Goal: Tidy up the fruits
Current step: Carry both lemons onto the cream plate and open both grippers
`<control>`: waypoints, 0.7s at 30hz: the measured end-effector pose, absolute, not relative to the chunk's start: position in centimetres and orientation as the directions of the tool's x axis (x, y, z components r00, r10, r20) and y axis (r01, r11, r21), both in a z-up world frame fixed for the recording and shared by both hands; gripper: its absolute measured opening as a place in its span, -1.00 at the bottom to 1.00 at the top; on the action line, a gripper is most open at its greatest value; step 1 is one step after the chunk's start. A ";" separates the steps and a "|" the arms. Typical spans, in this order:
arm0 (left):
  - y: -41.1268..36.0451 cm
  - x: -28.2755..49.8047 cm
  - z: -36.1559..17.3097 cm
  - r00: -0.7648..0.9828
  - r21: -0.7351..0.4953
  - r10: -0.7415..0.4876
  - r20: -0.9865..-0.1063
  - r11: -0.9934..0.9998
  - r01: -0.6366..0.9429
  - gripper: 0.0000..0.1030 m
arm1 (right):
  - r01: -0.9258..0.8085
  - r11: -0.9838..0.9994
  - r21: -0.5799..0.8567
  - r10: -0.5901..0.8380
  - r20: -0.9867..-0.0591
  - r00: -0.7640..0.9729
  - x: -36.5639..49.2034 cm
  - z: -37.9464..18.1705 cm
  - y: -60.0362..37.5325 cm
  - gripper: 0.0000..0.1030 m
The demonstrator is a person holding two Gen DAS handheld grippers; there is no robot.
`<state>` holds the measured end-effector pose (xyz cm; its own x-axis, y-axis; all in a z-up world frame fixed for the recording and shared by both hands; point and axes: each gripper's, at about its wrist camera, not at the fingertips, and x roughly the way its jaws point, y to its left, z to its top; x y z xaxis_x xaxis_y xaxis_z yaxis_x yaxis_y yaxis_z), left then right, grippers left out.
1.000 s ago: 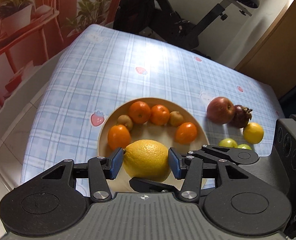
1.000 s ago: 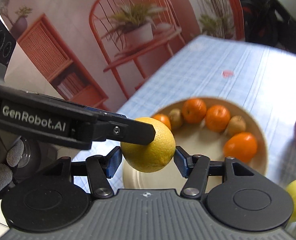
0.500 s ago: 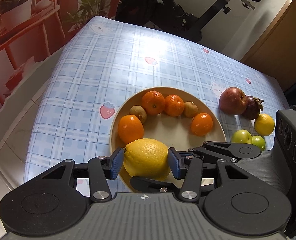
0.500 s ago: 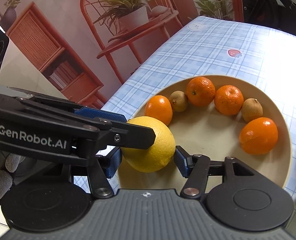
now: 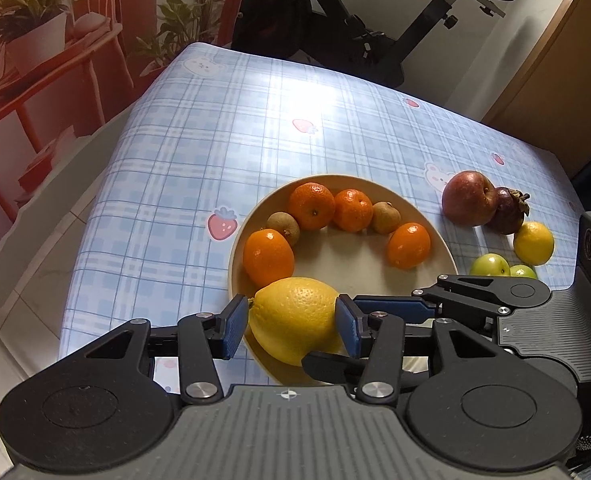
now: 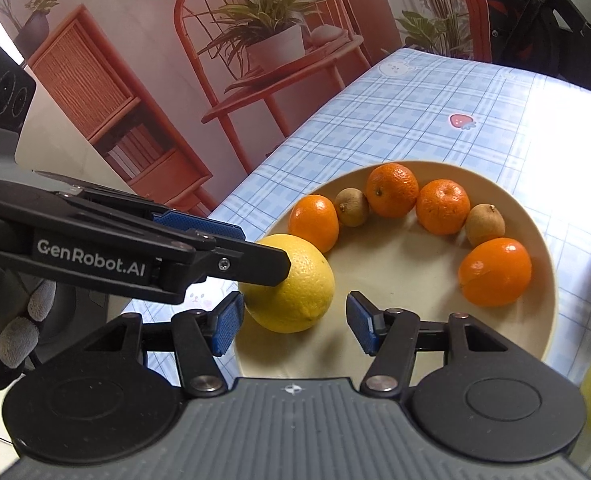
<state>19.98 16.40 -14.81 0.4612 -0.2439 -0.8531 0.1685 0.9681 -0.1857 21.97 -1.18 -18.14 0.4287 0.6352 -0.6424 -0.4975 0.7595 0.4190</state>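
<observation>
A large yellow lemon (image 5: 293,318) is held in my left gripper (image 5: 291,326), whose blue pads press its two sides at the near rim of the beige plate (image 5: 435,240). In the right wrist view the lemon (image 6: 295,288) sits low over the plate (image 6: 535,224). My right gripper (image 6: 295,322) is open; its left pad touches the lemon and its right pad stands clear. The plate holds several oranges (image 5: 267,256) and two kiwis (image 5: 385,216) in an arc.
On the blue checked tablecloth (image 5: 215,140) right of the plate lie a red apple (image 5: 469,198), a dark mangosteen (image 5: 507,210), a small lemon (image 5: 533,242) and two green fruits (image 5: 491,266). An exercise bike (image 5: 355,40) stands beyond the table. The table's left edge is close.
Both grippers came down with the lemon to the plate's near rim. My right gripper opened and let go of the lemon; my left gripper still holds it.
</observation>
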 end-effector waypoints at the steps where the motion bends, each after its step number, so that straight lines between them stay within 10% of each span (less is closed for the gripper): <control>1: 16.4 19.9 -14.8 0.463 -0.182 -0.241 -0.853 0.969 0.169 0.02 | -0.498 0.762 0.413 0.632 -0.642 0.434 21.8 -18.1 -1.3 0.16; 21: 15.0 19.9 -14.7 0.455 -0.140 -0.195 -0.869 0.978 0.153 0.02 | -0.325 0.927 0.185 0.374 -0.472 0.799 14.5 -16.7 -15.6 0.16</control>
